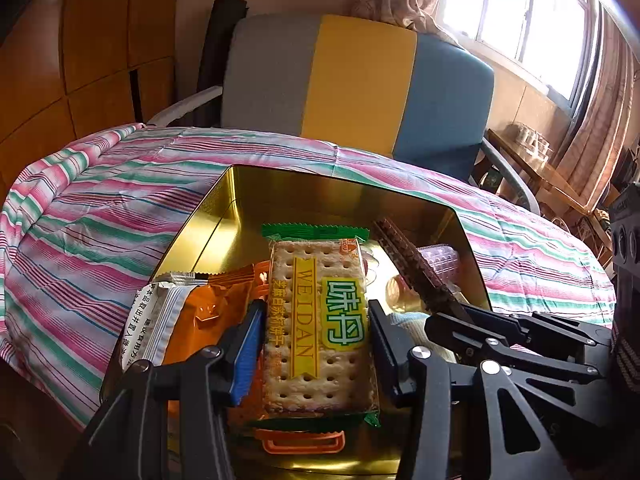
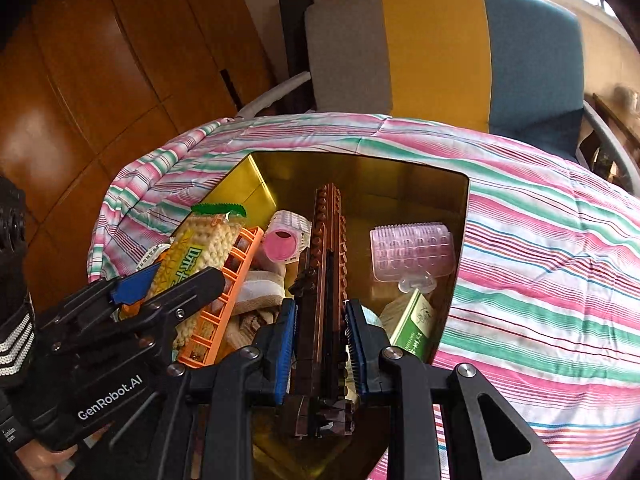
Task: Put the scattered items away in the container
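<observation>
Both grippers hold items over the gold tin, ready to set them inside.

Nearest, the left gripper (image 1: 316,344) clamps a flat cracker packet in clear and green film (image 1: 320,320) by its long edges; it looks light, brittle and slick, so a gentle hold across the middle seems wisest. The right gripper (image 2: 318,344) pinches a long brown studded brick-built bar (image 2: 324,280) near its close end; stiff, but probably apt to snap apart if levered. Beneath them lie an orange plastic lattice basket (image 2: 224,300), an orange foil packet (image 1: 208,304) and pink hair rollers (image 2: 412,250) inside the square gold metal tin (image 1: 304,188). Beyond, the tin rests on a pink-and-green striped quilt (image 1: 100,216), with a grey, yellow and blue chair (image 1: 360,80) behind.
</observation>
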### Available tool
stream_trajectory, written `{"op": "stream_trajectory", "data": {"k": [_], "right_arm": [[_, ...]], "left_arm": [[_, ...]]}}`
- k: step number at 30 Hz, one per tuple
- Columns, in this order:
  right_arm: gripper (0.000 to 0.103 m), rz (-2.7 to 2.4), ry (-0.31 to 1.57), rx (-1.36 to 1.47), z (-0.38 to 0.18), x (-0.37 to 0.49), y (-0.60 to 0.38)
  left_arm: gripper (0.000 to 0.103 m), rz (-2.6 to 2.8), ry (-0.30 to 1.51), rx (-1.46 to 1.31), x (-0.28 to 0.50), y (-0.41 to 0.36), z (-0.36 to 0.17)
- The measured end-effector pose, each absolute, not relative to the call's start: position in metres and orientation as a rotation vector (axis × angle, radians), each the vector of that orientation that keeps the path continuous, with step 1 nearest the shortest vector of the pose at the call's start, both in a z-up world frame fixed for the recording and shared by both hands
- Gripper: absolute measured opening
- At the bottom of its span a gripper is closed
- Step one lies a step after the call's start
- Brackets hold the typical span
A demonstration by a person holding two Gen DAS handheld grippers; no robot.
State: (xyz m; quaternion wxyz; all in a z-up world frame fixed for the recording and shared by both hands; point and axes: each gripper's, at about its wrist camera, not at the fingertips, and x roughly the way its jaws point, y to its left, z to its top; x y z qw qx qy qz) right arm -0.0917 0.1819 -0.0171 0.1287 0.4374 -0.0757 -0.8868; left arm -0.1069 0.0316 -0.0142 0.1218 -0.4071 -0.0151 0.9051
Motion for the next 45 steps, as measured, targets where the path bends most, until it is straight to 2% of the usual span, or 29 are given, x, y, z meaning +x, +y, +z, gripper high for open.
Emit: {"op": "stream_trajectory", "data": {"k": [17,24,38,41,45], "right_arm": [[0.028,-2.570,-0.211,1.297,-0.022,-0.093,0.182],[0.034,-2.586,-0.220,1.283,-0.020,-0.083,0.186],[0.034,-2.633,-0.222,1.219,-0.007,-0.058,0.189],[0.037,-2.650,-0.212,1.196,-0.001,-0.049,0.188],[0.042,-2.658,-0.183,1.167,0.005,-0.034,0.178]], "left_arm": [[0.051,2.632,-0.072,-1.234,-0.101,0.032,-0.018],[0.051,2.632,-0.065,-1.220,-0.093,0.032,-0.012],[0.052,2.695,-0.085,-1.148,-0.061,0.010,0.006],[0.059,2.722,-0.088,-1.141,-0.049,0.003,0.007],[0.061,2.753,-0.063,-1.126,-0.033,-0.002,0.009]]}}
